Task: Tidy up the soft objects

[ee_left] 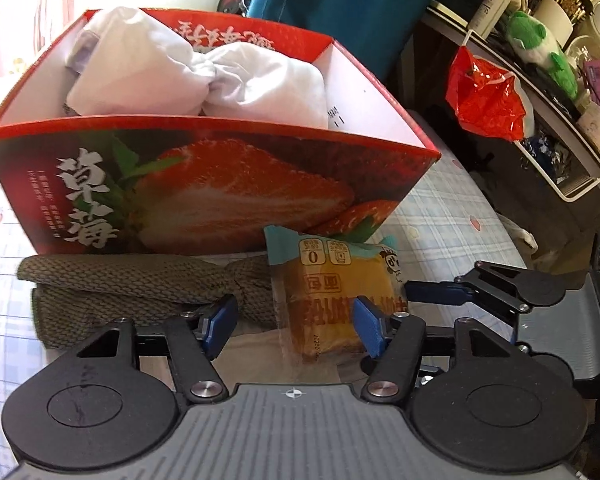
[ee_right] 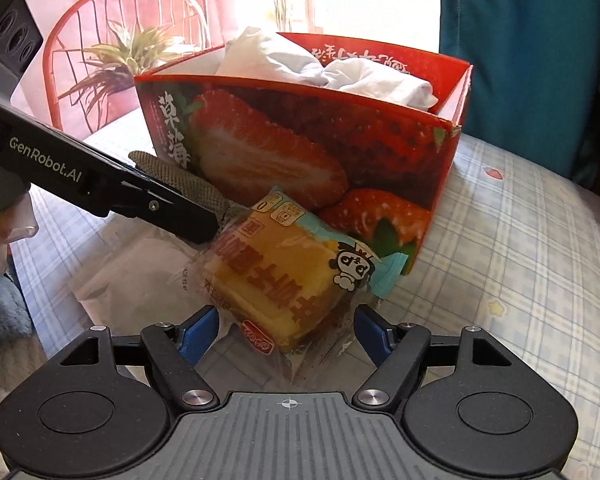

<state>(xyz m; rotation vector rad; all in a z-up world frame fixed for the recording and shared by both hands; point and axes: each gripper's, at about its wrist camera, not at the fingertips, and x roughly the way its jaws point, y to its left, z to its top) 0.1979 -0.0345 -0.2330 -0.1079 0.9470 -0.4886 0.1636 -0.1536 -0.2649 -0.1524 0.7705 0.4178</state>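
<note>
yellow cake packet (ee_right: 284, 276) | flat | long axis toward box (ee_right: 300, 140)

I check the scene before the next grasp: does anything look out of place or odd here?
The wrapped cake leans tilted against the strawberry box and overlaps the knotted olive cloth. The white cloth bulges above the box rim. Nothing looks spilled or torn.
</note>
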